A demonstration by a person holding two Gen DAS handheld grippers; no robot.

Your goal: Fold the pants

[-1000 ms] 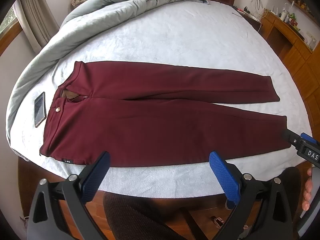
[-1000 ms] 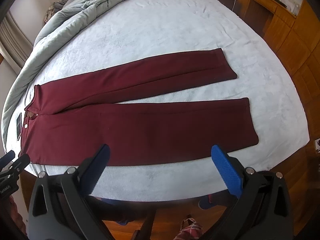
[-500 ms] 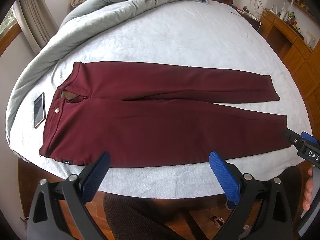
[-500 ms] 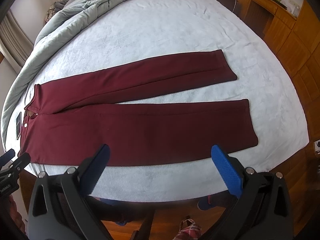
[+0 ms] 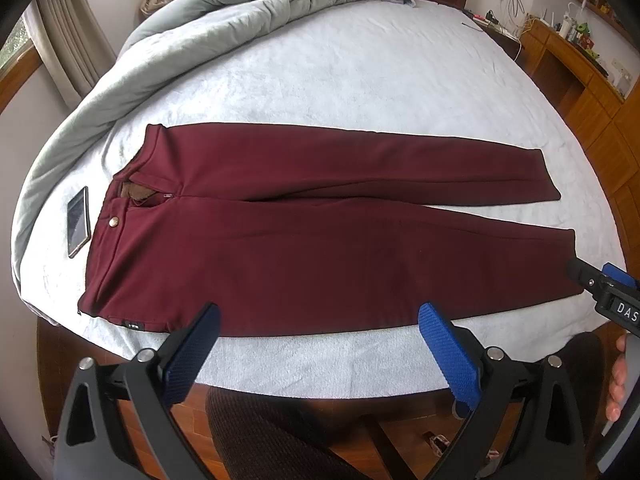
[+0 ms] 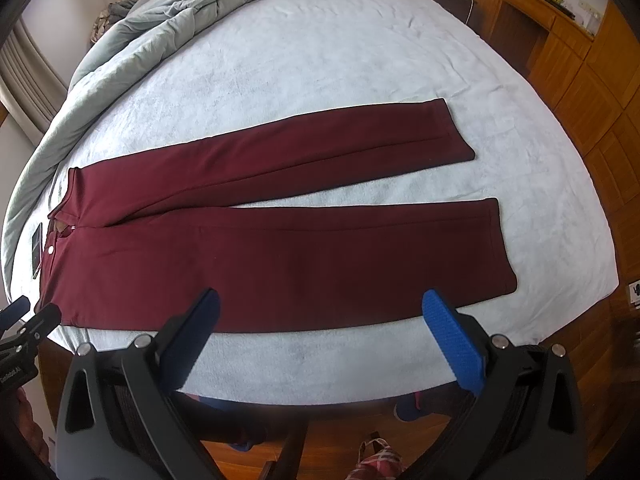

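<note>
Dark red pants [image 5: 304, 232] lie flat and spread out on the bed, waistband to the left, both legs running to the right; they also show in the right wrist view [image 6: 280, 248]. My left gripper [image 5: 318, 344] is open and empty, held over the bed's near edge just short of the near leg. My right gripper [image 6: 320, 332] is open and empty, also at the near edge, toward the leg ends. The right gripper's tip shows at the right edge of the left wrist view [image 5: 600, 284], by the near leg's hem.
The bed has a pale blue sheet [image 5: 360, 80]. A grey duvet [image 5: 160, 52] is bunched along the far left. A phone [image 5: 78, 220] lies left of the waistband. Wooden cabinets [image 6: 568, 60] stand on the right. Wooden floor lies below the near edge.
</note>
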